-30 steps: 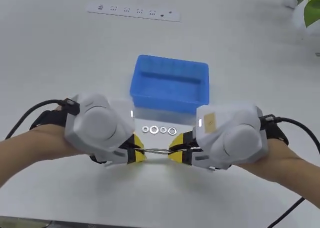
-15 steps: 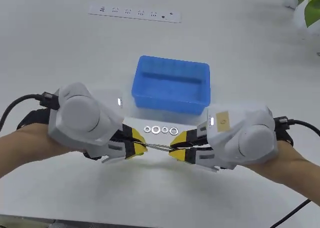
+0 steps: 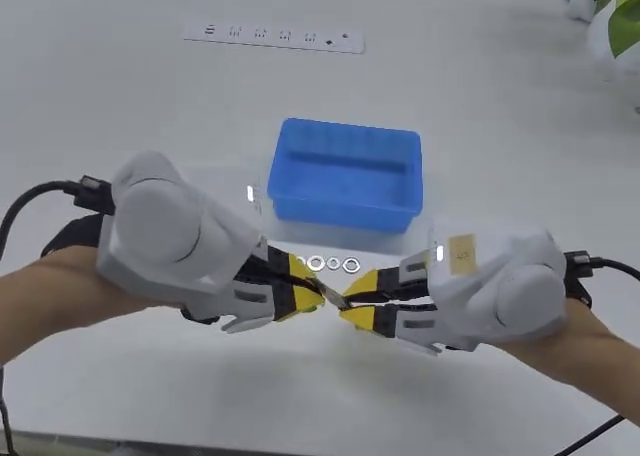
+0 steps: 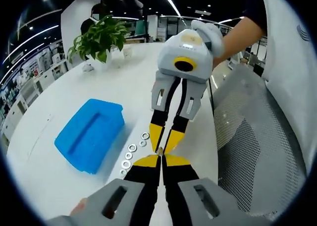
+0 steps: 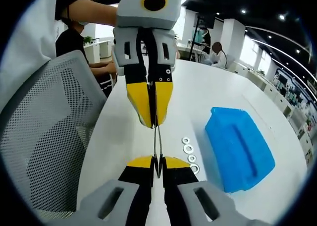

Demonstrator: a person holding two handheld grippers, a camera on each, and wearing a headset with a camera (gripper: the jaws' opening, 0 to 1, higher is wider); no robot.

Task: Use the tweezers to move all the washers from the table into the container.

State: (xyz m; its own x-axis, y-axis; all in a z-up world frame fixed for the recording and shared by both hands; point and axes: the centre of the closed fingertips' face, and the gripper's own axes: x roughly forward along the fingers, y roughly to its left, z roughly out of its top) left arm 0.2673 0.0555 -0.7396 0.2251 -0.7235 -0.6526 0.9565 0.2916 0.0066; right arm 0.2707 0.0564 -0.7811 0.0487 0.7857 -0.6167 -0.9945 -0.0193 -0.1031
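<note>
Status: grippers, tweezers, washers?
Left gripper and right gripper both shut on tweezers. Washers in row on table beside container. Nothing between them.

The container (image 3: 345, 176) at centre frame is bright blue, and the washers (image 3: 333, 264) just below it are silvery. The counter (image 3: 480, 106) and the power strip (image 3: 273, 37) at upper centre are white. The left gripper (image 3: 314, 294) and right gripper (image 3: 350, 312) are pale grey with yellow-and-black tips. The tweezers (image 5: 157, 146) are dark grey. The leaves (image 3: 622, 16) at upper right are green.

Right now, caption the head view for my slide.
Left gripper and right gripper both pinch the tweezers beside washers before the blue container.
</note>
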